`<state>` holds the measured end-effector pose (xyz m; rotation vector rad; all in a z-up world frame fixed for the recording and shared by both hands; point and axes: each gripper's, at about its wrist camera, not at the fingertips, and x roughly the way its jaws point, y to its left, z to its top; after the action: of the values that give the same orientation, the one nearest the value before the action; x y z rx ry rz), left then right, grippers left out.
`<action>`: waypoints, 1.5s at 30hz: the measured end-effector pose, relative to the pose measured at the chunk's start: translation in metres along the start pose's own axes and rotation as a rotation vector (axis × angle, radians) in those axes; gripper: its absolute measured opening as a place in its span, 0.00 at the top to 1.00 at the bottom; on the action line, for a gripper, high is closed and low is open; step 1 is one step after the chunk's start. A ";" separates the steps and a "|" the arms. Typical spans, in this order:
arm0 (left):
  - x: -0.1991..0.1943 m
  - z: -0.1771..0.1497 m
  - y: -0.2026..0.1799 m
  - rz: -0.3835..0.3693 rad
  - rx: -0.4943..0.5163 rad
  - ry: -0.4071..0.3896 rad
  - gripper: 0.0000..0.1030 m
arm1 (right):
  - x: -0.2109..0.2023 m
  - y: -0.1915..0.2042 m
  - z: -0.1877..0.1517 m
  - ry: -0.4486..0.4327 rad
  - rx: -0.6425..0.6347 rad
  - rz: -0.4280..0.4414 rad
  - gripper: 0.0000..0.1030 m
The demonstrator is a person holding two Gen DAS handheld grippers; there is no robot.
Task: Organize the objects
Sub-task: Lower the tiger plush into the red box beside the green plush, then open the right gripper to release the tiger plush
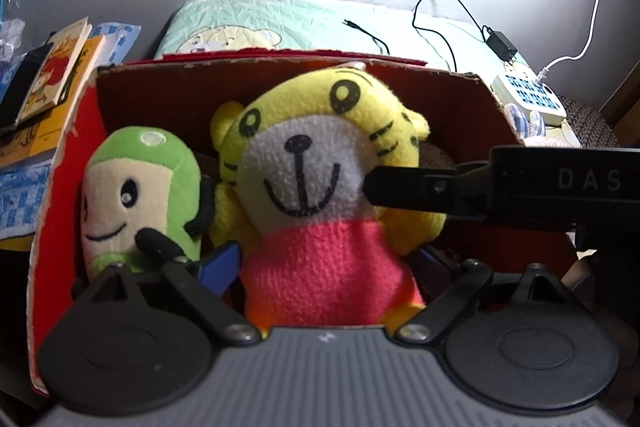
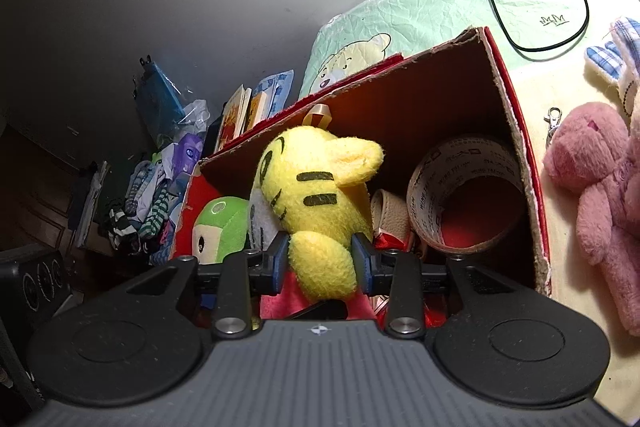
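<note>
The yellow tiger plush, in a pink top, sits upright in the red cardboard box, just beside a green plush on its left. The left gripper stands with its blue-padded fingers on either side of the tiger's pink body; whether they press it or only flank it, I cannot tell. The right gripper is closed on the tiger's yellow arm, its pads squeezing the plush from both sides.

Only the right wrist view shows the box's far end: a roll of printed tape lying on its side, the print too small to read, and a pink plush outside on the bedspread. Only the left wrist view shows the tiger's face, the right gripper's body lettered "DAS", a white power strip and books stacked to the left.
</note>
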<state>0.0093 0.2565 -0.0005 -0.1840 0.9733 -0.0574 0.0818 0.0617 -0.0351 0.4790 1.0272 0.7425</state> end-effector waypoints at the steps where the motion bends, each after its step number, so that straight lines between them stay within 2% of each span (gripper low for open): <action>1: 0.001 0.000 -0.001 -0.001 -0.001 0.003 0.09 | -0.002 -0.001 0.000 -0.003 0.003 0.005 0.56; 8: 0.001 -0.001 -0.002 0.002 0.010 0.005 0.09 | -0.018 0.002 -0.001 -0.057 -0.030 -0.019 0.58; 12: -0.004 -0.002 -0.006 -0.013 0.022 -0.009 0.09 | -0.016 -0.002 -0.002 -0.051 -0.027 -0.026 0.69; 14: -0.004 -0.002 -0.008 -0.001 0.029 -0.012 0.09 | -0.012 -0.002 -0.003 -0.043 -0.018 -0.023 0.71; 23: -0.005 0.002 -0.013 0.034 0.015 0.005 0.09 | -0.017 0.000 -0.007 -0.048 -0.023 -0.029 0.70; 28: -0.007 0.000 -0.016 0.059 0.015 0.011 0.09 | -0.024 0.006 -0.012 -0.064 -0.075 -0.071 0.70; 38: -0.020 -0.008 -0.026 0.106 0.008 0.013 0.08 | -0.039 0.008 -0.022 -0.100 -0.109 -0.090 0.70; 45: -0.033 -0.014 -0.030 0.145 -0.017 0.000 0.08 | -0.050 0.010 -0.030 -0.126 -0.129 -0.107 0.61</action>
<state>-0.0198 0.2296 0.0237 -0.1282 0.9851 0.0839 0.0359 0.0317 -0.0129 0.3526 0.8744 0.6698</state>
